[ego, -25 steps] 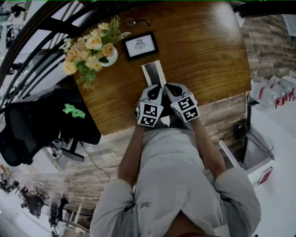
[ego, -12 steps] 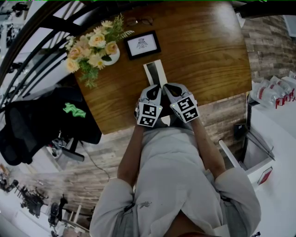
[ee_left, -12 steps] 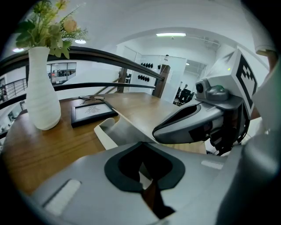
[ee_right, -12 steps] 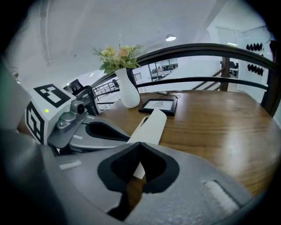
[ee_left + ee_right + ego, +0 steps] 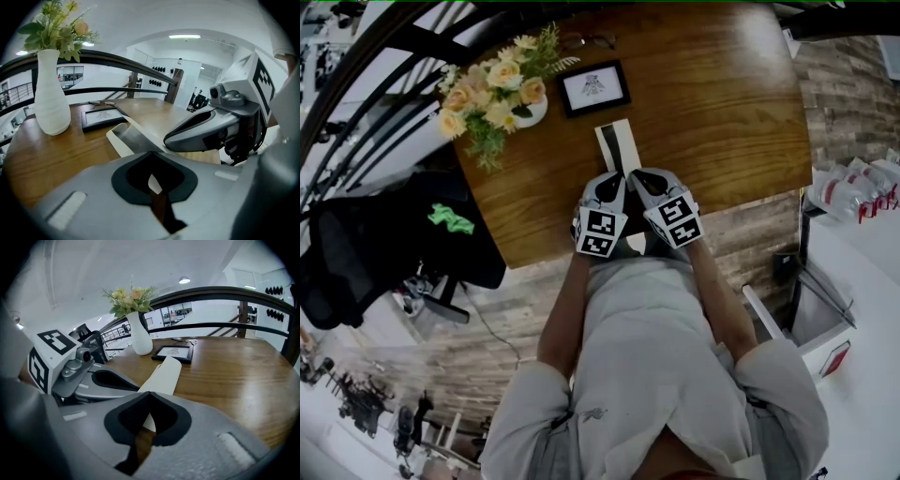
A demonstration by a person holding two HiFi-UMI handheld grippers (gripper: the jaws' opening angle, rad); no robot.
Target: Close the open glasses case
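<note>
The open glasses case [image 5: 616,147] lies on the wooden table [image 5: 722,112], a white shell with a dark lining, long axis pointing away from me. Both grippers sit side by side at its near end. My left gripper [image 5: 615,178] is shut with nothing in it, and the case's grey inside [image 5: 129,138] shows just past its tips [image 5: 150,152]. My right gripper [image 5: 638,176] is also shut and empty [image 5: 149,393]. From it I see the case's white outer side [image 5: 164,373]. Each gripper shows in the other's view: the right gripper [image 5: 211,126] and the left gripper [image 5: 98,380].
A white vase of flowers [image 5: 502,89] stands at the table's back left. A framed picture [image 5: 594,87] lies beyond the case, with a pair of glasses [image 5: 589,41] behind it. The table's front edge runs under the grippers. A black chair [image 5: 384,244] is on the left.
Both grippers stay shut in the same place at the case's near end. The head view has shifted a little, so the table's things sit slightly further right.
</note>
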